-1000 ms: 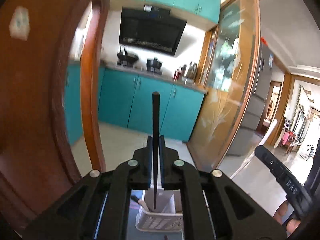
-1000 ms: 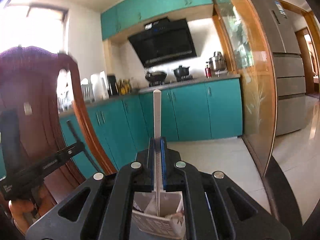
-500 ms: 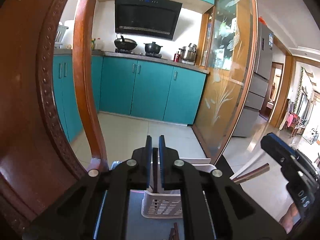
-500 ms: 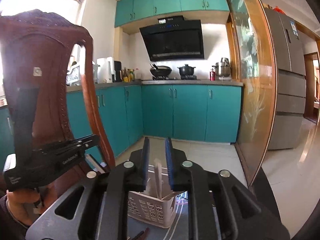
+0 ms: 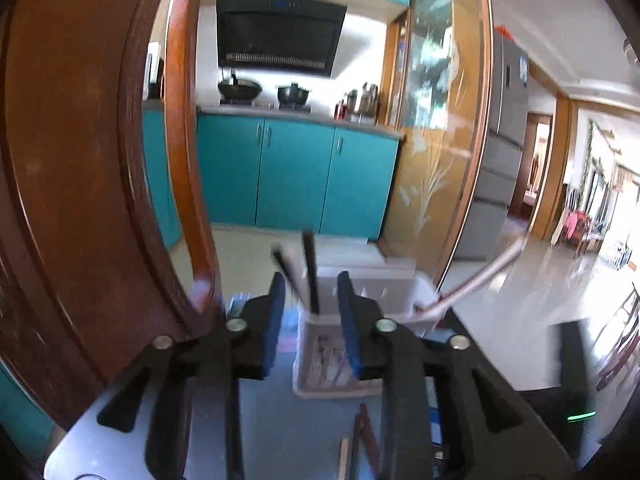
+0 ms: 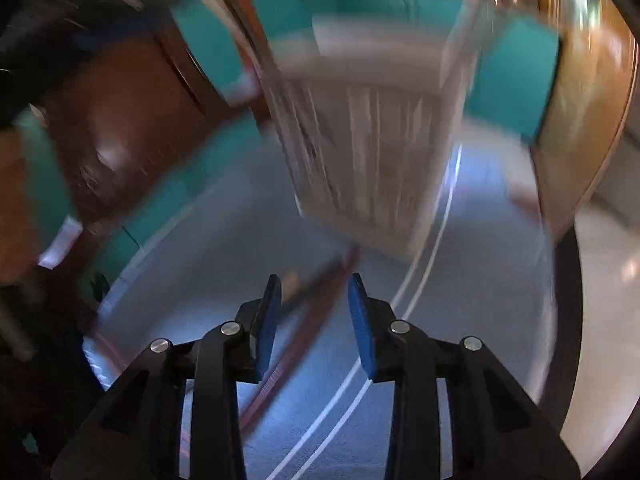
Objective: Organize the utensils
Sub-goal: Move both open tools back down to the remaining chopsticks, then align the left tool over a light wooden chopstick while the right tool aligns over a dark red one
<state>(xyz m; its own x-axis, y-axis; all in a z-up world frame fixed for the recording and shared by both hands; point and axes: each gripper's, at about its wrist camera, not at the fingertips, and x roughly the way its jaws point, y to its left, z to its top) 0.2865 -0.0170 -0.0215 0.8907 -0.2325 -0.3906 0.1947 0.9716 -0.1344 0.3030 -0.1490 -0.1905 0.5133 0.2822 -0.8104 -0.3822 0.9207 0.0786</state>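
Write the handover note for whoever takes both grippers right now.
Left gripper: jaws just opened, empty; the black chopstick now stands in the white slotted plastic basket.
Right gripper: jaws just opened, empty, tipped down over the blue-grey table mat; this view is blurred.
Done: a white chopstick leans out of the basket's right side.
Left: reddish-brown chopsticks lying on the mat before the basket.

white basket (image 5: 360, 344) ahead, chair back (image 5: 80, 160) left

Left claw (image 5: 311, 316): jaws parted, just been opening, nothing pinched, pointing slightly downward. Right claw (image 6: 314, 320): jaws parted too, just opening, empty, pitched steeply down, frame motion-blurred.
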